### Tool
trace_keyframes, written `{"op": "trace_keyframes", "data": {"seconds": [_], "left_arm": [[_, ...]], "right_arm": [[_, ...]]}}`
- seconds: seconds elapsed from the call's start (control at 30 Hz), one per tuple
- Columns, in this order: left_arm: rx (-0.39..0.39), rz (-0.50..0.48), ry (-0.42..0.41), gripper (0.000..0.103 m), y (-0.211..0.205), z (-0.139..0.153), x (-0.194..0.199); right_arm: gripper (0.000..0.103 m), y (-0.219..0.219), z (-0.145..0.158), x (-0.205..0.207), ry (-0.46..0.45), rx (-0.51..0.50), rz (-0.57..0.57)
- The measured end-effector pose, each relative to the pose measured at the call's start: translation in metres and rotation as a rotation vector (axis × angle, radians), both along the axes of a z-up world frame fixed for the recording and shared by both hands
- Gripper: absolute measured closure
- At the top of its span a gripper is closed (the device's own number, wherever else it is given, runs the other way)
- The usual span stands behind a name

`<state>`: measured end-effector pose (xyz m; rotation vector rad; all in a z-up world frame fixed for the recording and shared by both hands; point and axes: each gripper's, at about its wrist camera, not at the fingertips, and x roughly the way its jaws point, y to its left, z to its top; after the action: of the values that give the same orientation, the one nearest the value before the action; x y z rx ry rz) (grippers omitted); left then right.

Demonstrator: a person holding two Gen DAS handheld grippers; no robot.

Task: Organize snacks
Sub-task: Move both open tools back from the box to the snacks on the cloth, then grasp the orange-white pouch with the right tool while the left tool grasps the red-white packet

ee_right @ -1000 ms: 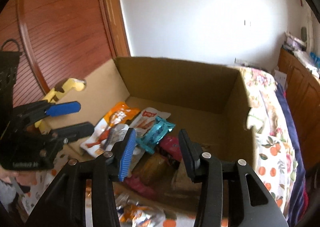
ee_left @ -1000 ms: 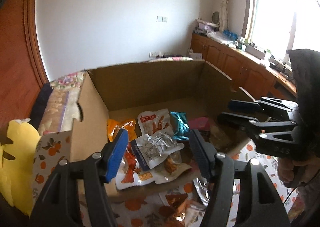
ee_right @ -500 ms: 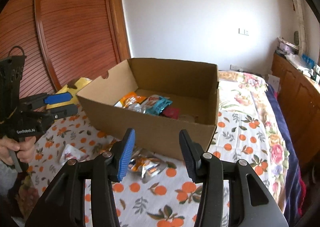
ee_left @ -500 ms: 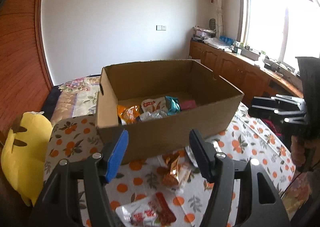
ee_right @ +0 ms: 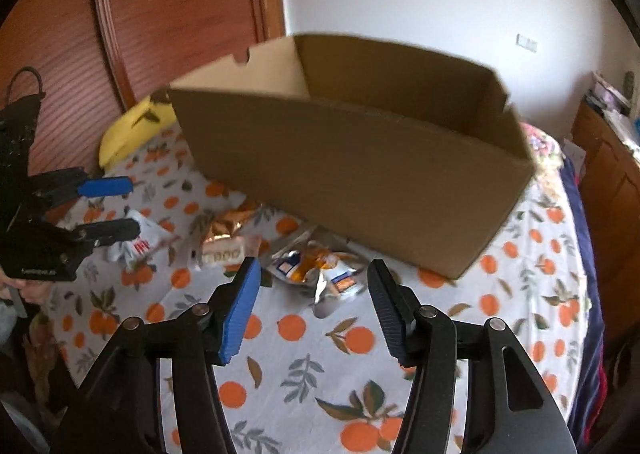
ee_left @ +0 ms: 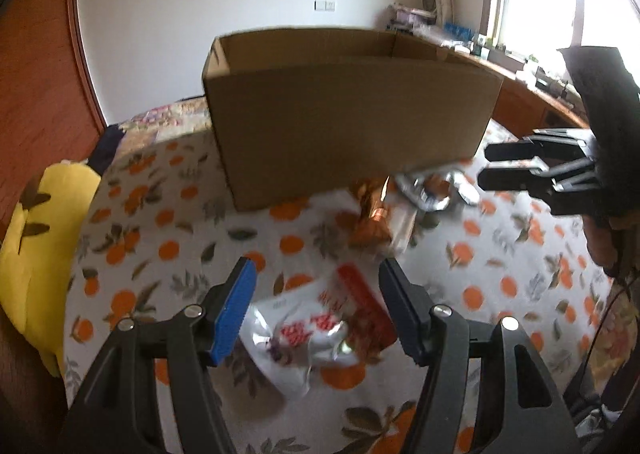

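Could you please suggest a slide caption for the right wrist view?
Open right tongs hover over a silver snack packet beside the cardboard box.

We could not see inside the cardboard box [ee_left: 352, 126]; motion blur smeared the snack packets [ee_left: 316, 330] before it.

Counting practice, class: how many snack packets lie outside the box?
3: white-red packet near left tongs, copper packet by the cardboard box, silver packet beside it; more may be hidden.
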<state>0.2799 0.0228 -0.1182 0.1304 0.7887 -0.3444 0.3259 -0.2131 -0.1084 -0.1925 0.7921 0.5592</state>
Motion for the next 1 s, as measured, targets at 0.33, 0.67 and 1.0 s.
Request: {"op": "trace_keyframes", "data": {"seconds": [0.33,0.67,1.0], "left_arm": [[-0.009,-0.004,0.037,0.038,0.006,-0.016,-0.002],[-0.026,-0.01,0.048,0.038,0.007,-0.02,-0.003],[-0.029,-0.01,0.043,0.039,0.005,-0.014,-0.01]], "right_arm": [[0.046,0.027,-0.027,0.035,0.079,-0.041,0.027],[0.046,0.018,-0.033,0.043,0.145,0.003,0.025],[0.04,0.014,-0.031,0.009,0.166,-0.007,0.087]]}}
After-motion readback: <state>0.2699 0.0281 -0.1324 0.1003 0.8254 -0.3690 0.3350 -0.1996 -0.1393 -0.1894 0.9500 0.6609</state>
